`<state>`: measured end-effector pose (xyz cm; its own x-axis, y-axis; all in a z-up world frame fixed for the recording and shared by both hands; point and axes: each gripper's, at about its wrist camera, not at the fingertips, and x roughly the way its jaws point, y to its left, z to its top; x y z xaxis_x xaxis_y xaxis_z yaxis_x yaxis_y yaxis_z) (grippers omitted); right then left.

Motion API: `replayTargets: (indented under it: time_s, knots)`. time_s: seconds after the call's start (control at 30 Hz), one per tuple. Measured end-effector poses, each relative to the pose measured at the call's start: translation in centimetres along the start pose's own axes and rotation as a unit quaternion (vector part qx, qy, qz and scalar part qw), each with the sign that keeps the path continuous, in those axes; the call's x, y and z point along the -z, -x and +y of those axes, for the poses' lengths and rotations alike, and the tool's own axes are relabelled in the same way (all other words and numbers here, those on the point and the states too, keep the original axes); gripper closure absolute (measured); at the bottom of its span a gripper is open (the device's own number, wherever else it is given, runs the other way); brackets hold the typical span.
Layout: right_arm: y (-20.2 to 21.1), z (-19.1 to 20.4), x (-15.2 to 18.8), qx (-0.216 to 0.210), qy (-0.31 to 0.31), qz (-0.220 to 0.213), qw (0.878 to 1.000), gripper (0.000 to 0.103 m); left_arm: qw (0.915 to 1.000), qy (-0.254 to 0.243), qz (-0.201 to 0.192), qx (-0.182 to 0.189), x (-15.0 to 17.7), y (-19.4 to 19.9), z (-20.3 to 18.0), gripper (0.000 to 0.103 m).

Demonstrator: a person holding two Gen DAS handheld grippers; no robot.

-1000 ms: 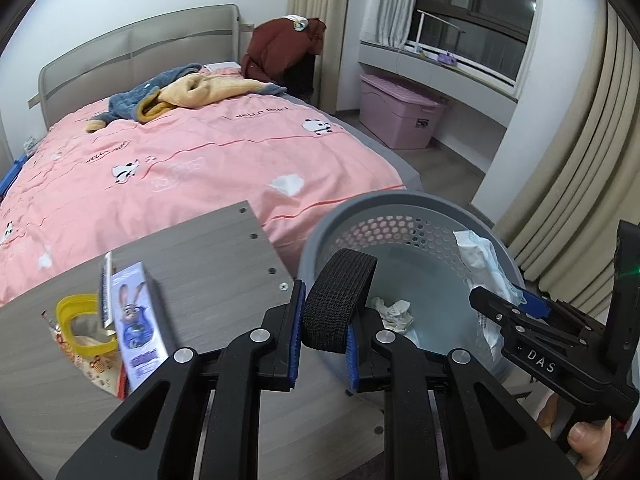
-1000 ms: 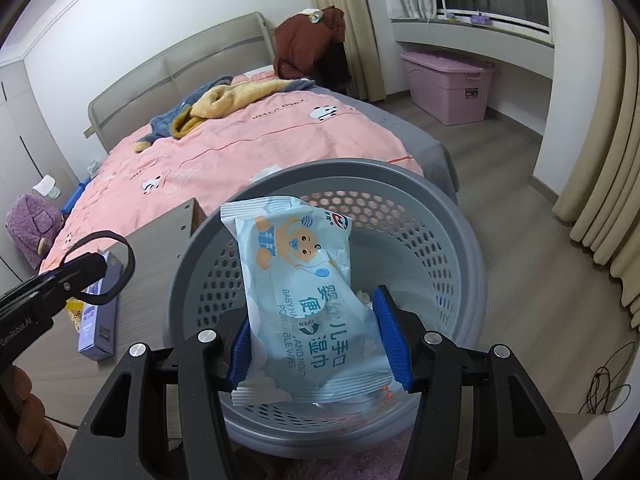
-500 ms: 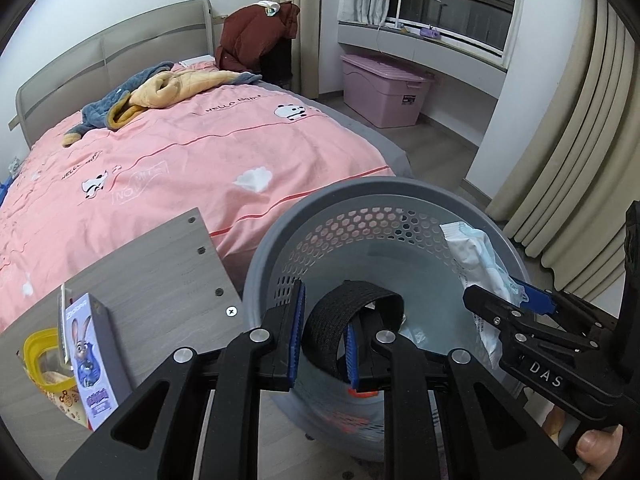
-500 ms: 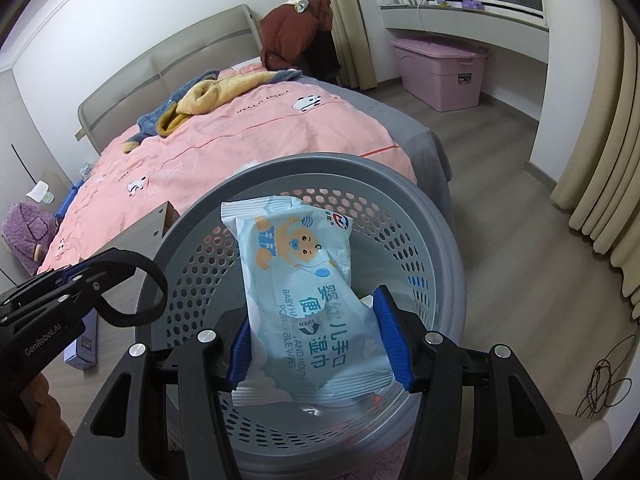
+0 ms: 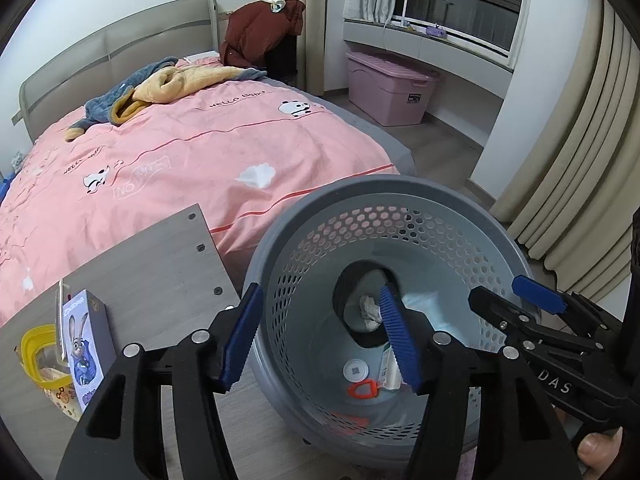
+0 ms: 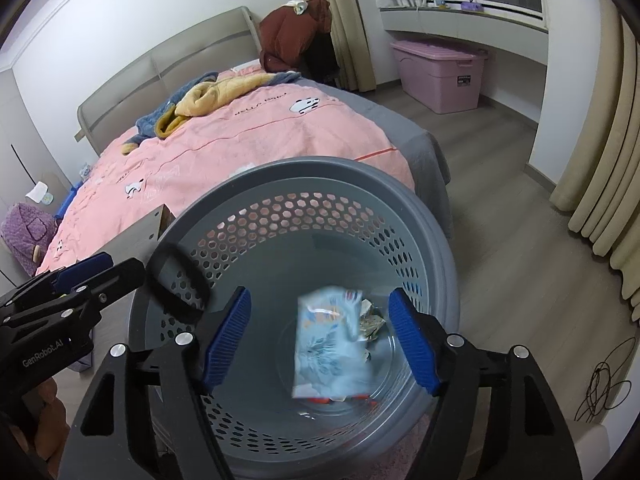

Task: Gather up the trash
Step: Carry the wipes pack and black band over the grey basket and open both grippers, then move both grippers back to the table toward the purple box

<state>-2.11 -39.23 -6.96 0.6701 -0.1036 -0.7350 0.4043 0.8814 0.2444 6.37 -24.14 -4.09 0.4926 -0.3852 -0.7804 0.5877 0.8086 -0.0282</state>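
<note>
Over the grey basket (image 6: 440,248), both tools' jaws were opening, nothing gripped; black band (image 6: 178,282) and wipes packet (image 6: 328,344) dropping; best held centred until clear.

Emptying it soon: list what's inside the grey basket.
Inside the grey basket: a black band, crumpled paper, a blue wipes pack, a white disc and an orange piece. Anything under the pack is hidden.
</note>
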Motion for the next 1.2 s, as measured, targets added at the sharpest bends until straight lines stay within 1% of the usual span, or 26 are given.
replayTargets:
  time_s: [0.1, 0.7, 1.2]
  knots:
    - [0.0, -0.1, -0.1, 0.002, -0.001, -0.001, 1.000, 0.033, 1.0000, 0.000, -0.001, -0.007, 0.1, 0.1, 0.0, 0.041]
    - [0.2, 0.0, 0.7, -0.003, -0.002, 0.002, 1.000, 0.032, 0.9997, 0.011, -0.001, -0.023, 1.2, 1.0, 0.5, 0.040]
    - [0.6, 1.4, 1.0, -0.007, 0.013, 0.007, 1.000, 0.032, 0.9991, 0.029, -0.007, -0.028, 2.1, 2.0, 2.0, 0.039]
